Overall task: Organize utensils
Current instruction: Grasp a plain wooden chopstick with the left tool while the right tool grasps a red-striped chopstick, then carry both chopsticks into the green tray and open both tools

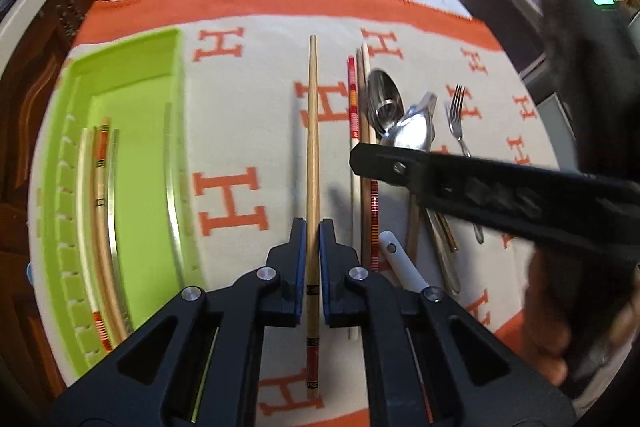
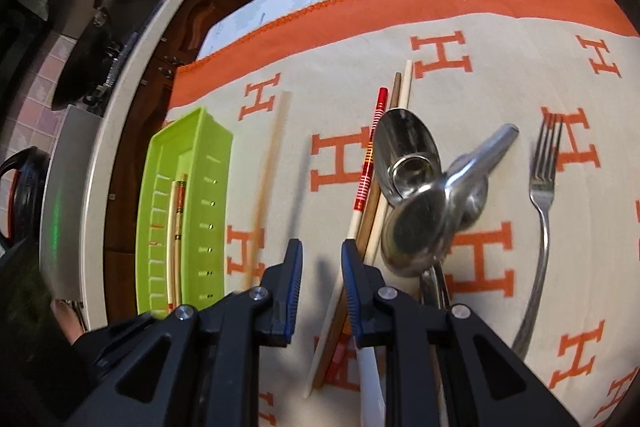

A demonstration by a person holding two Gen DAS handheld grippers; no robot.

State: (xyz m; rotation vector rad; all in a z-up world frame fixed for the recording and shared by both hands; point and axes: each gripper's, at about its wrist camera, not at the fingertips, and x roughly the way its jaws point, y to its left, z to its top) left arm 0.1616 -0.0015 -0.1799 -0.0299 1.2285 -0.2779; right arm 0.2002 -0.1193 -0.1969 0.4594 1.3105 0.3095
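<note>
**Left jaws around a bamboo chopstick; right jaws empty**

Left gripper (image 1: 313, 227): jaws narrow, one pad on each side of a bamboo chopstick (image 1: 313, 147). Whether the pads press it or only flank it cannot be told. The chopstick runs straight ahead between the jaws and past the tips, and its banded end lies behind them.

Left of these jaws: green tray (image 1: 132, 75) holding several chopsticks lengthwise.

Right of these jaws: red striped chopstick (image 1: 353, 99) with plain ones beside it, then stacked spoons (image 1: 400, 123), then a fork (image 1: 456, 115). The right gripper's finger crosses above the pile.

Right gripper (image 2: 320, 255): jaws moderately apart, nothing between them. The chopstick bundle (image 2: 374, 155) touches or passes just under its right fingertip; spoons (image 2: 420, 195) ahead-right, fork (image 2: 542, 187) further right, tray (image 2: 188, 163) to the left.

All on the H-pattern cloth (image 1: 240, 75).
</note>
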